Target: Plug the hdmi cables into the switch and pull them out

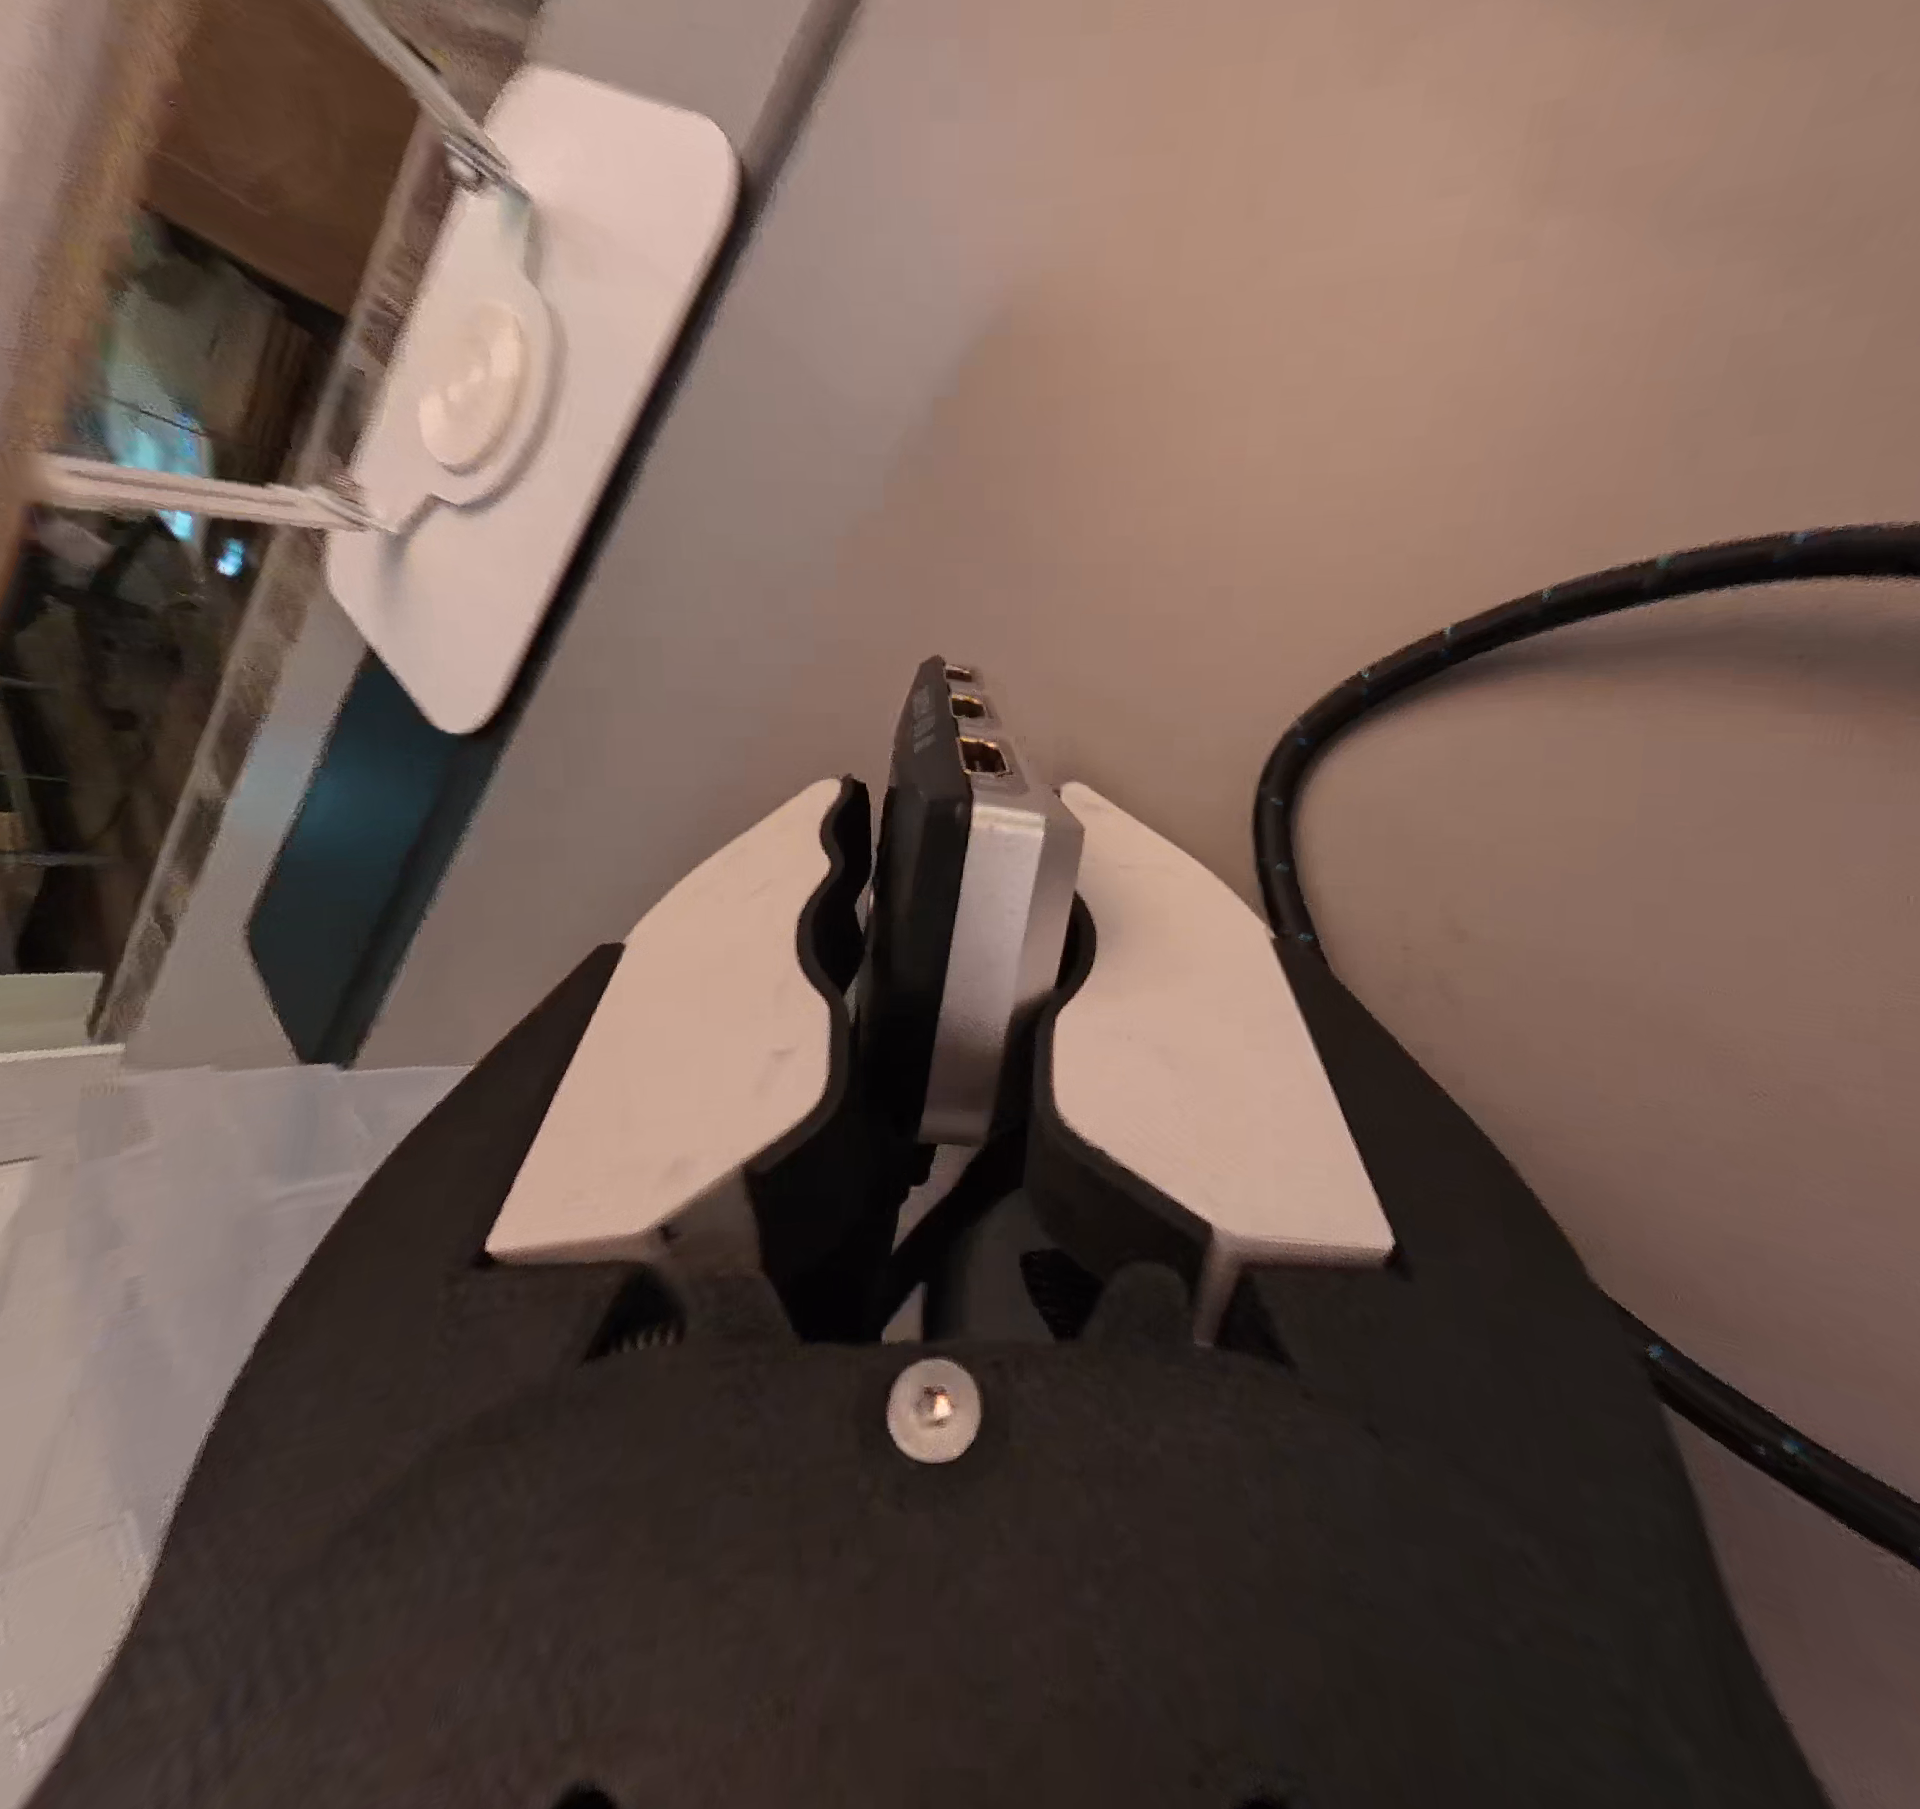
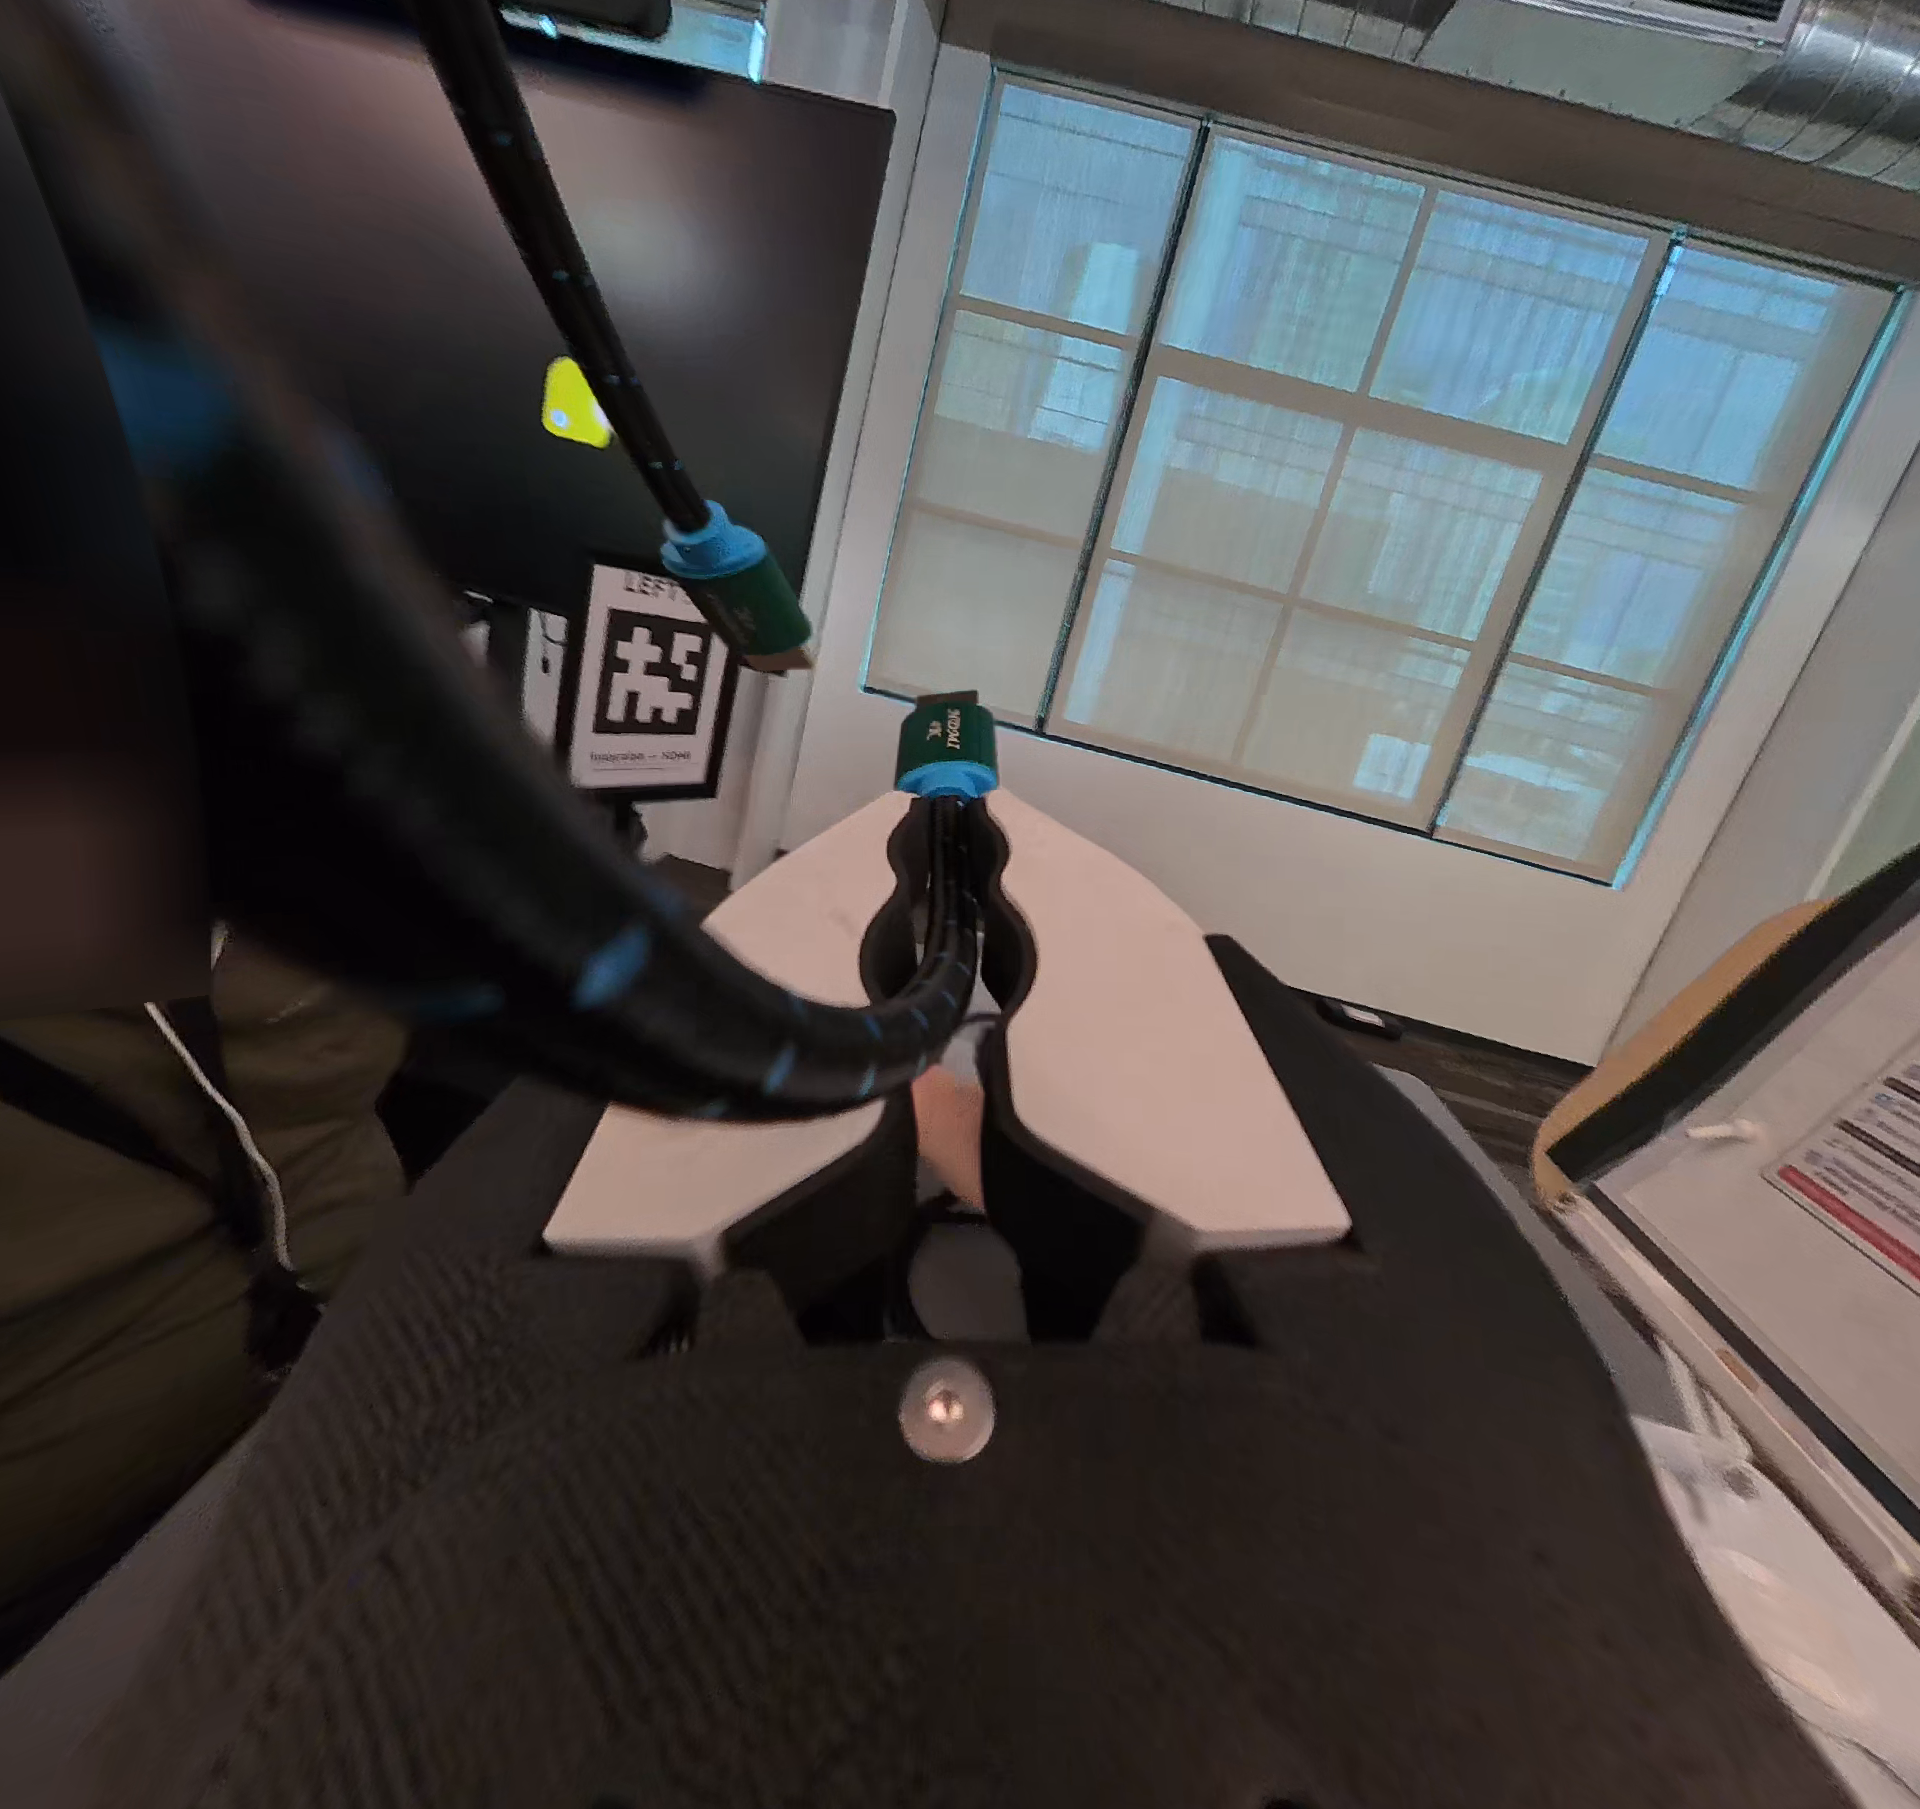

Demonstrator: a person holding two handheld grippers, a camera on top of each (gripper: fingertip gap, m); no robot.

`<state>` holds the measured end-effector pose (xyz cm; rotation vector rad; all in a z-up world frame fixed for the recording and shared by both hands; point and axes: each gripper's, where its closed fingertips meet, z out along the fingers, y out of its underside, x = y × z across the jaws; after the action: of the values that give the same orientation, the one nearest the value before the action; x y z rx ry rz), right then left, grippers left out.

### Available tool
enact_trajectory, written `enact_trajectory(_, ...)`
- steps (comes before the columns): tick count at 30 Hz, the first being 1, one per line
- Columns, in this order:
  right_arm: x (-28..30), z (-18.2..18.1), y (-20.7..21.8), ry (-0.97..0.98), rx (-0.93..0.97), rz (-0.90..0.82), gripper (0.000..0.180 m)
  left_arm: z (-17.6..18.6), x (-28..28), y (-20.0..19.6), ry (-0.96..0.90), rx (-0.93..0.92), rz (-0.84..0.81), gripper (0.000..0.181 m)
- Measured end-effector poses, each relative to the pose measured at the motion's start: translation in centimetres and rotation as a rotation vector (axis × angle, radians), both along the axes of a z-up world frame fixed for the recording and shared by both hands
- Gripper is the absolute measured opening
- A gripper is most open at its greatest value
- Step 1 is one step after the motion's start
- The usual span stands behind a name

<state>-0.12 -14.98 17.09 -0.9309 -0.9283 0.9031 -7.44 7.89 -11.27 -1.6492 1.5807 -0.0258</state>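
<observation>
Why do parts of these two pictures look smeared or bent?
Left wrist view: the white wall plate is motion-smeared, while the switch stays sharp. Right wrist view: the near cable is out of focus, and the window bows from the wide lens.

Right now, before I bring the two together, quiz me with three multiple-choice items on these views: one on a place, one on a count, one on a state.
1. Where does the right hand-held gripper grip its HDMI cable?
A. On the braided cord just behind the plug
B. On the plug's metal tip
C. Nowhere

2. How many HDMI plugs show in the right wrist view?
A. One
B. Two
C. Four

3. What is the state of the ports on the HDMI switch in the left hand-held gripper?
A. All filled
B. One filled
C. The visible ones are empty

Answers:
1 A: the held plug sticks out past the fingertips.
2 B: the held plug, plus a hanging plug up-left.
3 C: the gold-lined openings show no plug inside.
</observation>
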Motion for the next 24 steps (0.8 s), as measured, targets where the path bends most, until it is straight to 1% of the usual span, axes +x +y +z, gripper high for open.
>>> enact_trajectory(3,-0.1,-0.5,1.2,-0.034,0.028,-0.106,0.007,4.8,-0.1,-0.5,-0.185,0.075,-0.028,0.032)
enact_trajectory(5,-0.5,-0.8,2.2,-0.064,0.031,-0.170,0.007,8.8,-0.5,-1.6,-0.329,0.157,-0.097,0.031)
enact_trajectory(9,-2.4,-1.8,4.7,-0.124,-0.049,-0.248,0.007,15.8,-2.6,-3.7,-0.504,0.344,-0.161,0.031)
enact_trajectory(10,-3.2,-2.0,5.1,-0.130,-0.074,-0.247,0.007,17.2,-3.0,-4.3,-0.527,0.380,-0.178,0.031)
enact_trajectory(13,-6.1,-2.0,5.0,-0.138,-0.086,-0.173,0.007,20.9,-4.0,-6.2,-0.595,0.498,-0.258,0.031)
enact_trajectory(15,-7.8,-2.1,4.4,-0.160,-0.060,-0.121,0.007,22.6,-4.5,-7.2,-0.620,0.556,-0.296,0.031)
enact_trajectory(19,-10.0,-3.2,2.6,-0.274,0.097,-0.074,0.007,24.5,-5.3,-8.3,-0.672,0.606,-0.336,0.031)
enact_trajectory(22,-10.8,-4.1,2.6,-0.356,0.184,-0.122,0.008,24.9,-5.5,-8.9,-0.668,0.665,-0.342,0.030)
enact_trajectory(24,-11.3,-4.5,3.2,-0.385,0.180,-0.165,0.009,24.9,-5.4,-9.5,-0.646,0.724,-0.356,0.030)
